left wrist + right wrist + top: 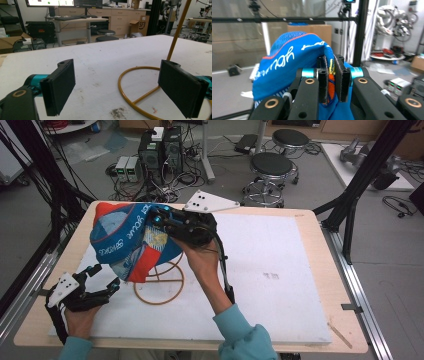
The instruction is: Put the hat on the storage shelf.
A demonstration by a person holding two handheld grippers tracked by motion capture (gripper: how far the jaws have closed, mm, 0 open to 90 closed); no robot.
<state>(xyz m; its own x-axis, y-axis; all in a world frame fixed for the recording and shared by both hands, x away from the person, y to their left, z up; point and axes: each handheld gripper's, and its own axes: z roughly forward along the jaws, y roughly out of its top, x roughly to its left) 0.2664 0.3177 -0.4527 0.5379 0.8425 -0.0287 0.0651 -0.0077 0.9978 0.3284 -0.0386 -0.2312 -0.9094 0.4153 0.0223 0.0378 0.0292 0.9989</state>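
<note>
A blue, red and white cap hangs over the top of a yellow wire stand on the white mat. My right gripper is shut on the cap's fabric at its right side; in the right gripper view the pads pinch blue and orange cloth of the cap. My left gripper rests low at the table's left front, open and empty. In the left gripper view its jaws stand wide apart before the stand's ring base and upright rod.
The white mat covers a wooden table. Beyond the far edge are stools, computer boxes and cables on the floor. A black frame post rises at the right.
</note>
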